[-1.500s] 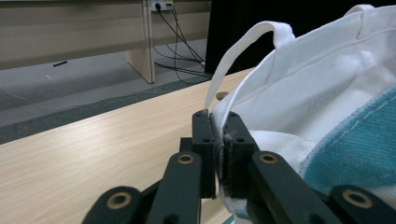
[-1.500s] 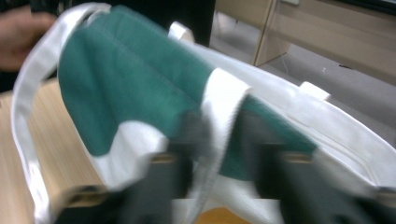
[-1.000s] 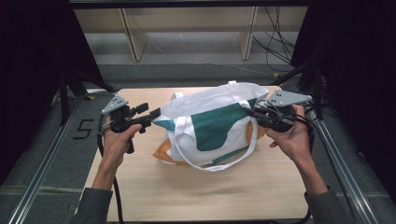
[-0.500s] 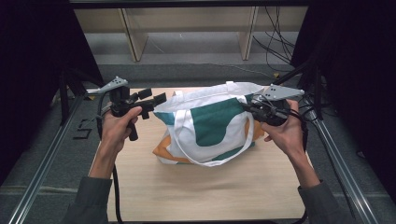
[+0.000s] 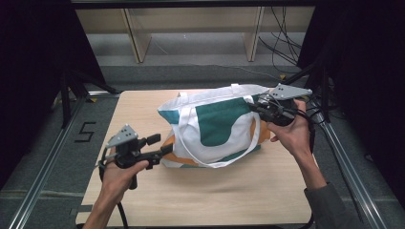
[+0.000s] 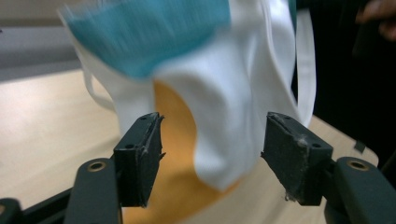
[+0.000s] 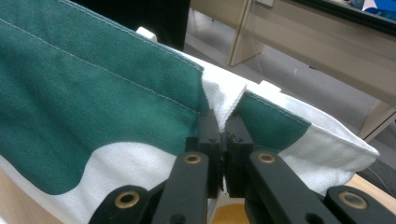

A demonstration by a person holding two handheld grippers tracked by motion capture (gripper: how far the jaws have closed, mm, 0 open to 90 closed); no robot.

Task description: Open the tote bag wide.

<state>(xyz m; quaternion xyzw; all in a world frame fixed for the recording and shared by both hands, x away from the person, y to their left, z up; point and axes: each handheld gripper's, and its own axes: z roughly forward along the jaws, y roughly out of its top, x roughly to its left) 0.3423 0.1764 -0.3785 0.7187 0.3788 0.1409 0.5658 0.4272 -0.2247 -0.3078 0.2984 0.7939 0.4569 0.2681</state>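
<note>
Holding the tote bag (image 5: 215, 126) at mid-counter (image 5: 229, 195), the right hand-held gripper (image 5: 260, 106) is clamped on the bag's rim at about two o'clock. The left hand-held gripper (image 5: 163, 145) stands apart at the bag's eight-o'clock bottom corner, its jaws having just been closing, with the cloth between them but not pressed. The regrasp step is judged in hand; next, closing on that corner is called for.

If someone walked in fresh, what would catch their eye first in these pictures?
First the tote bag, white with green and orange patches, standing near the middle of the wooden table. The right gripper is shut on its top edge at the right end. The left gripper, jaws apart, points at the bag's lower left corner.
</note>
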